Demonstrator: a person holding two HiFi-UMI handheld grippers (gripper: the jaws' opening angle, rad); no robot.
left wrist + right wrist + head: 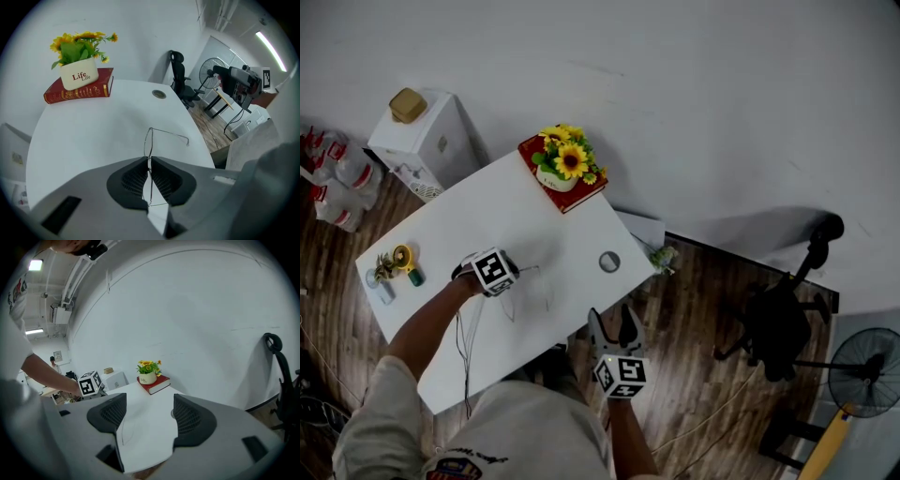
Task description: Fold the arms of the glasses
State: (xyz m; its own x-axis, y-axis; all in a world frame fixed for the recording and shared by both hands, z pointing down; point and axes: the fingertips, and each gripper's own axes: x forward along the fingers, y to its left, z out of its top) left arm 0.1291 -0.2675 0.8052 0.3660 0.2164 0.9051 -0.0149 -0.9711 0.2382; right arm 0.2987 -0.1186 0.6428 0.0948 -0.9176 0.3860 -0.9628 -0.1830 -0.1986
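Left tool (150,174) clenched on the glasses (149,143) frame, low over the worktop (93,131). 1 arm juts ahead-right of its jaws, unfolded. Right tool (145,416) released, empty, with the glasses well ahead-left of it. Step, as judged: bracing the frame. Next: the right tool nudges that arm inward, gently.

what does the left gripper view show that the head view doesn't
Only the left gripper view: the left tool shut on the thin wire glasses, one arm sticking out to the right, and the word Life on the flower pot. Only the head view: the marker cube on that tool, the person's forearm, and small items at the left end of the white table. Both: the table, the red book under the pot, the office chair.
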